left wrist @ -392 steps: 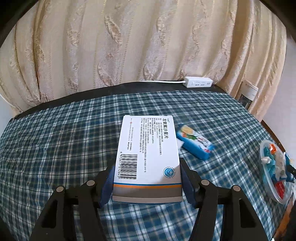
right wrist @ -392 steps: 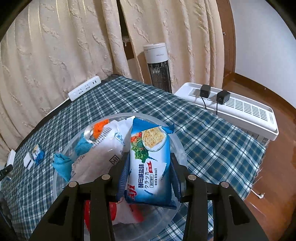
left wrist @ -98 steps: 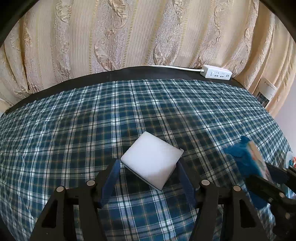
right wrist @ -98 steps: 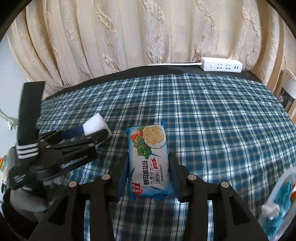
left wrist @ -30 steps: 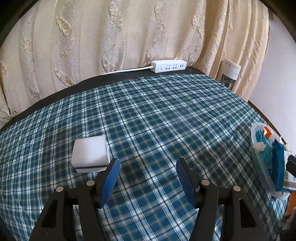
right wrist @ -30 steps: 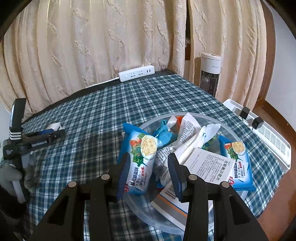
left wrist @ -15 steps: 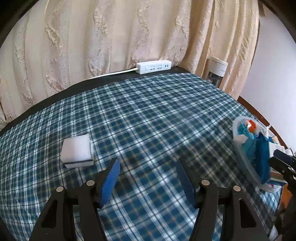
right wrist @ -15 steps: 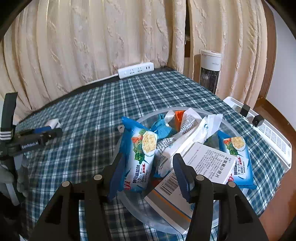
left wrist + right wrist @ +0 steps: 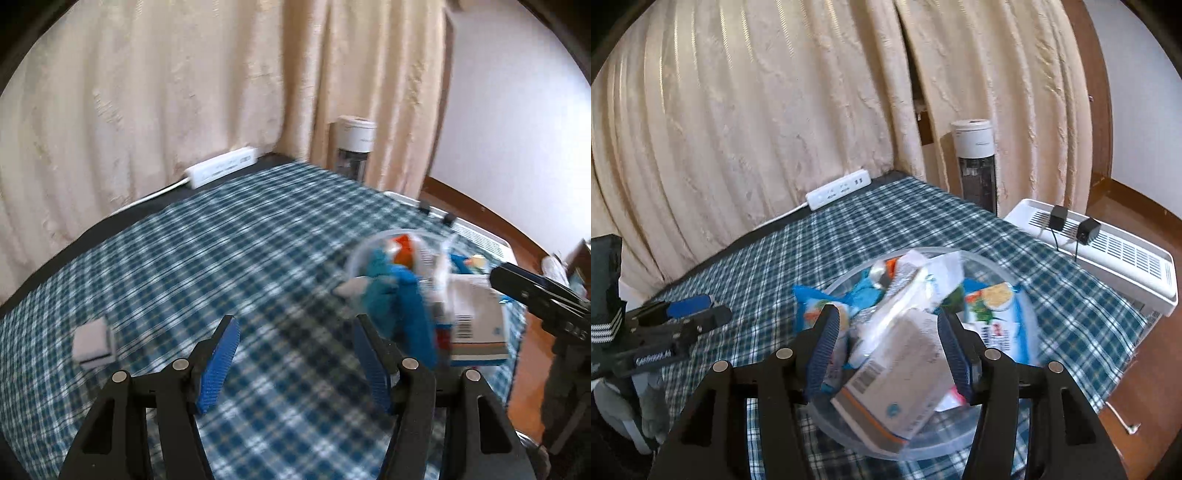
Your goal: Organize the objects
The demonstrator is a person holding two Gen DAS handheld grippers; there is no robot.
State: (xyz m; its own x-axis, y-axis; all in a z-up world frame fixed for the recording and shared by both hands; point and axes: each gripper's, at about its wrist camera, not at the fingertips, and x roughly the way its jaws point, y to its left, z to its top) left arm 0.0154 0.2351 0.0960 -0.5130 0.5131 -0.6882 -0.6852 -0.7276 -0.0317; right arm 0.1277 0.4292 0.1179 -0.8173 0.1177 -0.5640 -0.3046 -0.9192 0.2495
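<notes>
1. The clear bowl (image 9: 997, 269) stands on the checked tablecloth (image 9: 221, 258), near the table's right edge, and it is full of packets and a box. The white block (image 9: 92, 341) lies alone on the cloth, well apart from the bowl.

2. The right gripper (image 9: 884, 347) hangs over the bowl. Its jaws are opening, and I see nothing pressed between the pads – the medicine box (image 9: 897, 376) and the packets lie below them, in the bowl.

3. The left gripper (image 9: 295, 354) is empty, with the jaws at a middle width, above bare cloth between the block and the bowl.

4. Handling, as I judge it:
   - The white block looks light and a little soft (maybe a sponge, I cannot be sure). I would take it across its two flat sides, in the middle.
   - The cracker packets (image 9: 993, 321) are slippery film with brittle content – a gentle grip across the narrow width is better.
   - The medicine box is stiff cardboard and light; hold it by the long edges.
   - The bowl looks like thin plastic and could slide on the cloth if it is pushed.

5. Count: one bowl, one white block, one medicine box, at least two blue cracker packets, one white pouch (image 9: 919, 291). The smaller things deep in the bowl I cannot count.
</notes>
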